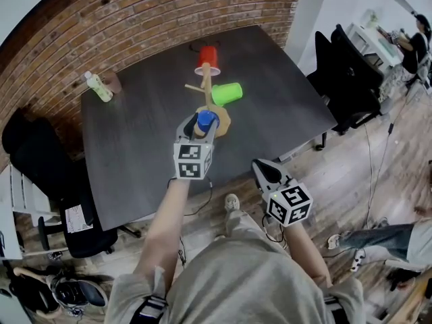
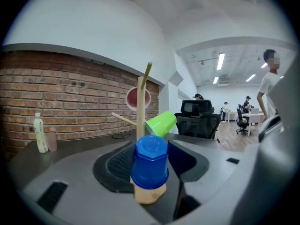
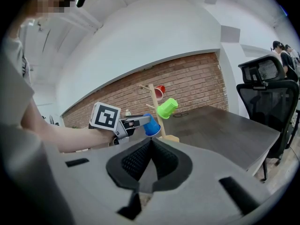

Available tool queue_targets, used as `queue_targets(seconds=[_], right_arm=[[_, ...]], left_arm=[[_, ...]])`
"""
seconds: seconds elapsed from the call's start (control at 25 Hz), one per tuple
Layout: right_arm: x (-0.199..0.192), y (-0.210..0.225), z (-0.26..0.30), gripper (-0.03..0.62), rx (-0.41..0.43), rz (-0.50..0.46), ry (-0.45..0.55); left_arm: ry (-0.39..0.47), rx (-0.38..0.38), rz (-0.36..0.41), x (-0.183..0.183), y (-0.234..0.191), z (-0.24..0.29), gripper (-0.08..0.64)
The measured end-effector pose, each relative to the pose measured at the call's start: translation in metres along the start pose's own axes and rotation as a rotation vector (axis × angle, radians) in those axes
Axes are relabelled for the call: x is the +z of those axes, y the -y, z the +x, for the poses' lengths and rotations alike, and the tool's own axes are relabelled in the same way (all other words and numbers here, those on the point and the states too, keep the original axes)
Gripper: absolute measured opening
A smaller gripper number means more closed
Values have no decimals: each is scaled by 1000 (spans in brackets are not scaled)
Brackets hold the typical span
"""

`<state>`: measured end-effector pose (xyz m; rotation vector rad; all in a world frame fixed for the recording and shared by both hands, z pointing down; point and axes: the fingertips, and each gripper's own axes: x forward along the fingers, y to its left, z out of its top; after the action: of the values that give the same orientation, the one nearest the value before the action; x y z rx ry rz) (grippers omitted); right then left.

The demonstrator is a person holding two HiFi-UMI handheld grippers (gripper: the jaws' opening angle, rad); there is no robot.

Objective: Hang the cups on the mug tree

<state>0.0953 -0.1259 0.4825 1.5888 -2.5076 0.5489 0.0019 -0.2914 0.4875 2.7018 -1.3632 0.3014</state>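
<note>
left gripper [image 1: 200,128] clamped on the blue cup [image 2: 150,162], just near of the mug tree [image 1: 206,79]; red cup [image 1: 208,57] hung on its far side, green cup [image 1: 227,93] on its right; right gripper [image 3: 151,143] closed and empty, beyond the table's [image 1: 135,147] near edge

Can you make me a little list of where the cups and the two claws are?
Mug tree: stands on the dark table
Red cup: hangs on the tree, up high
Green cup: hangs on the tree, lower, tilted
Blue cup: gripped in the left claw, close to the tree, not hung
Right claw: shut, empty
Bottle: far table corner
</note>
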Motion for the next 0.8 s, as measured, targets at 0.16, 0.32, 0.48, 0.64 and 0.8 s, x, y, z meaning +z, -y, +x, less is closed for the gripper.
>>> queue_targets(seconds=[0.16,0.32,0.48,0.64,0.8], right_arm=[[-1,3,2,-3,1,5,-6],[-3,8,2,-3,0,14,-11],[-5,10,4,-3,0,20,-17],[-6,10,5,-2,2,24,-19],[-6,10,4,-2,4,25,-19]], left_arm=[[-22,4,-3,-9,1,5,212],[-40,11,0,-15,2,10,212],[-61,13,4,-21,0,14,212],[-90,7,-1,-27,2,15,213],[-91,7,-3,-28,3,15,219]])
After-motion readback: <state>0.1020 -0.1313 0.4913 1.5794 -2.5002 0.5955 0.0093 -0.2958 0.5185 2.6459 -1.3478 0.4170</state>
